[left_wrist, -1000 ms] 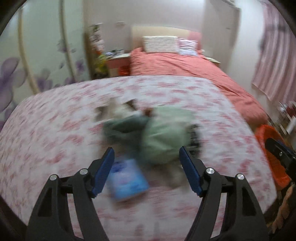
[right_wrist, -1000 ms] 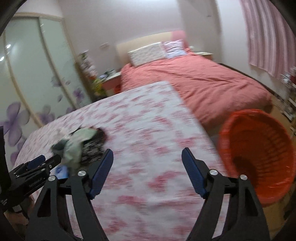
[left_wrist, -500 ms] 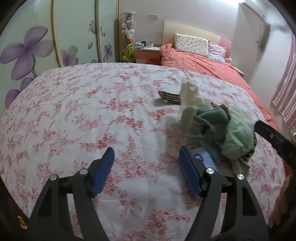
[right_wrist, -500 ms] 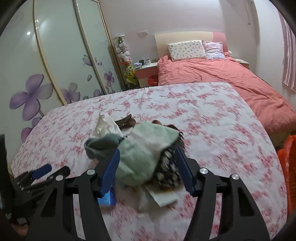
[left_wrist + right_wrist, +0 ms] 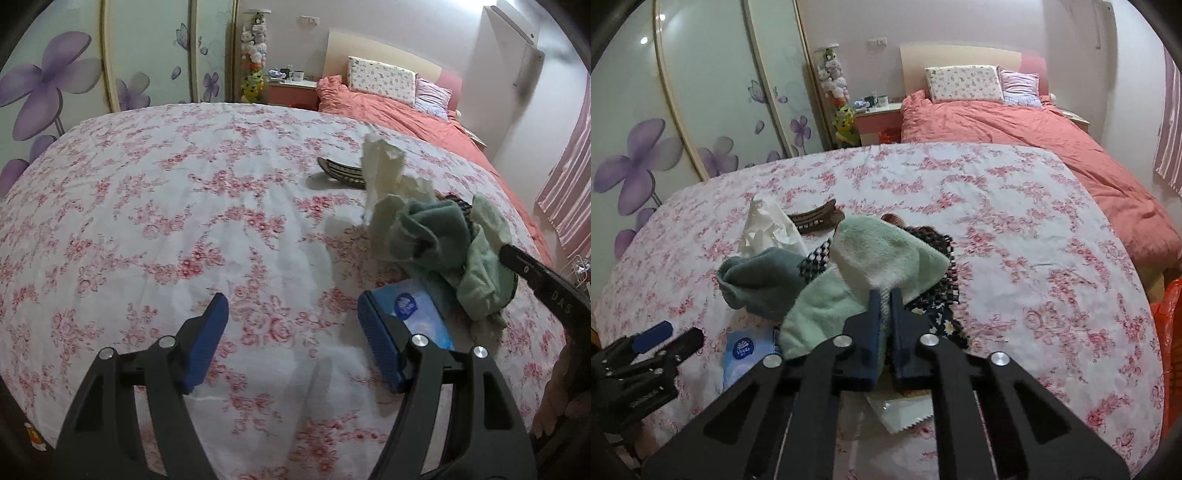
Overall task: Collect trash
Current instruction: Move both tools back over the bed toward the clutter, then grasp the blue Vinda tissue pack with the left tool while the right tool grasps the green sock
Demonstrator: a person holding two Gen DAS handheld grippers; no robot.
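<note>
Crumpled white tissue beside green cloths on bedspread.

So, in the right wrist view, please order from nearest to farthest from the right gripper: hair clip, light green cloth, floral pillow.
From the right gripper:
1. Light green cloth, pinched between its jaws.
2. Hair clip, beyond the pile, left.
3. Floral pillow, on the far red bed.

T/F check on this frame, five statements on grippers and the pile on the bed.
1. The right gripper is shut on the light green cloth. True; its jaws have just been closing.
2. The left gripper holds the blue tissue pack. False: it is open and empty, the pack beside its finger.
3. A hair clip lies behind the pile. True.
4. The white tissue is in the orange basket. False: it is on the bed.
5. The pile lies on the floor. False: on the bed.
</note>
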